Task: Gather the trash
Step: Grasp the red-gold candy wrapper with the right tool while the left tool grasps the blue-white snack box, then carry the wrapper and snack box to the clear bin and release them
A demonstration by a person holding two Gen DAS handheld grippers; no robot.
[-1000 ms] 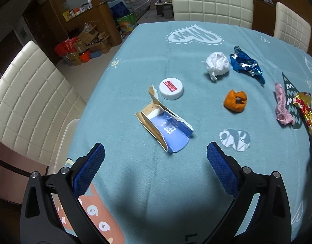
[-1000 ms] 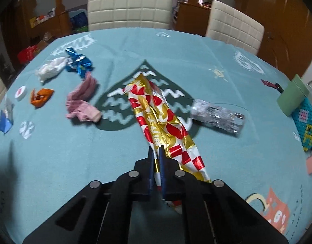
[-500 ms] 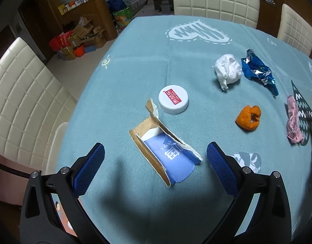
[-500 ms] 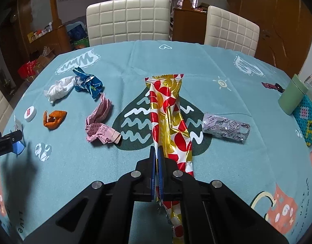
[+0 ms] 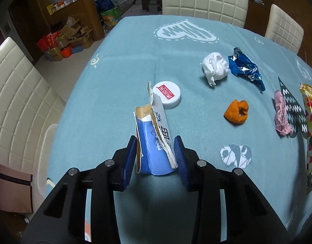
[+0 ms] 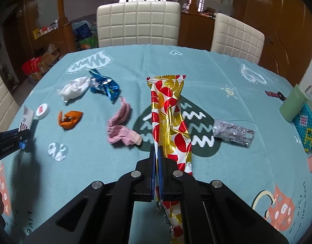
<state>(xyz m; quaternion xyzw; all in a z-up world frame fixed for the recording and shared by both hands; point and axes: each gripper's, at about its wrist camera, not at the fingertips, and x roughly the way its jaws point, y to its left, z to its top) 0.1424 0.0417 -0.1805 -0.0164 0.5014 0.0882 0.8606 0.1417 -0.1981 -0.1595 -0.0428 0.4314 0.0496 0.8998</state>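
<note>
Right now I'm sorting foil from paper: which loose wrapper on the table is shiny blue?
The crumpled blue foil wrapper beside the white tissue wad. The pink wrapper is dull, and it alone glints silver.

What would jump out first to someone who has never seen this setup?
Probably the long red-and-gold foil wrapper, pinched at its near end by the shut right gripper and stretching away over the teal tablecloth. Next, the torn blue carton, standing between the closing jaws of the left gripper. An orange peel lies to the carton's right.
</note>
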